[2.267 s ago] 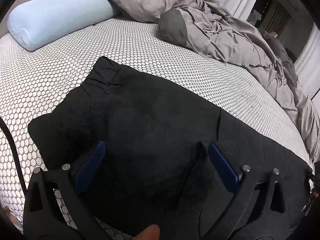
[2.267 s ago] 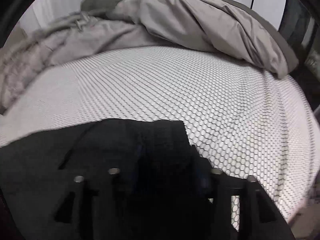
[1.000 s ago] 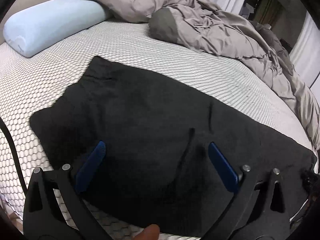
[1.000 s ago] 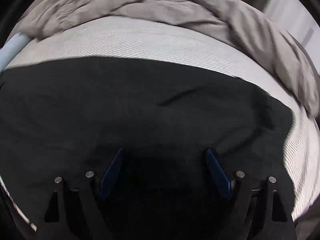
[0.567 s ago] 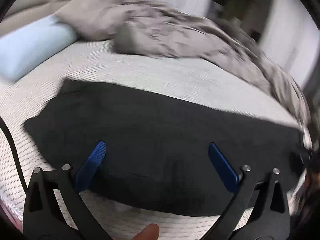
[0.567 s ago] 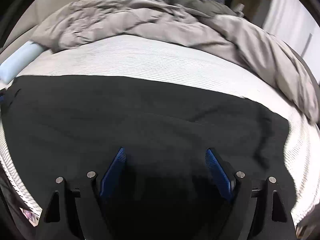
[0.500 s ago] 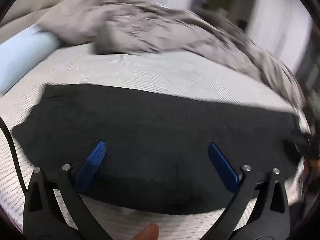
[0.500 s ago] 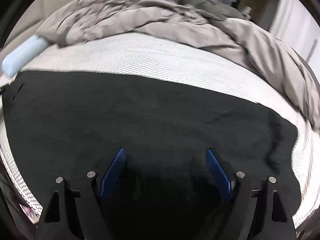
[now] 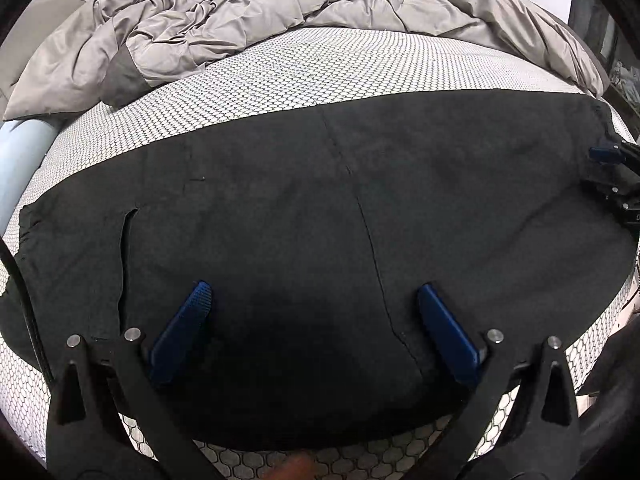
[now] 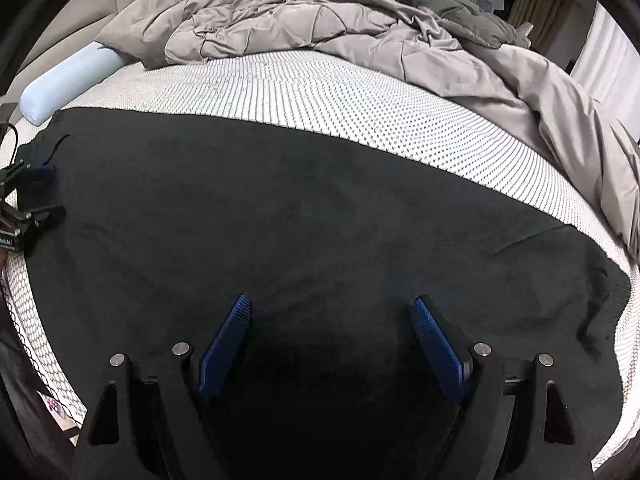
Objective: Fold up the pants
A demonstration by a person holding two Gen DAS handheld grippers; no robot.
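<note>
Across the honeycomb-patterned white bed [image 9: 360, 60], below the rumpled grey duvet [image 9: 240, 12], the black fabric pants [image 9: 320, 208] now lie spread flat; both tongs, left [image 9: 312, 300] and right [image 10: 328, 316], have released, gaping empty, ready for another fold.

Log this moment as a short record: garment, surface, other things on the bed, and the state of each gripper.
garment: black pants, spread flat across the near part of the bed
surface: mattress cover with a honeycomb pattern
bedding: grey duvet, bunched along the far side
pillow: light blue bolster, far left in the right wrist view
left gripper: open, over the pants, nothing gripped
right gripper: open, over the pants, nothing gripped
</note>
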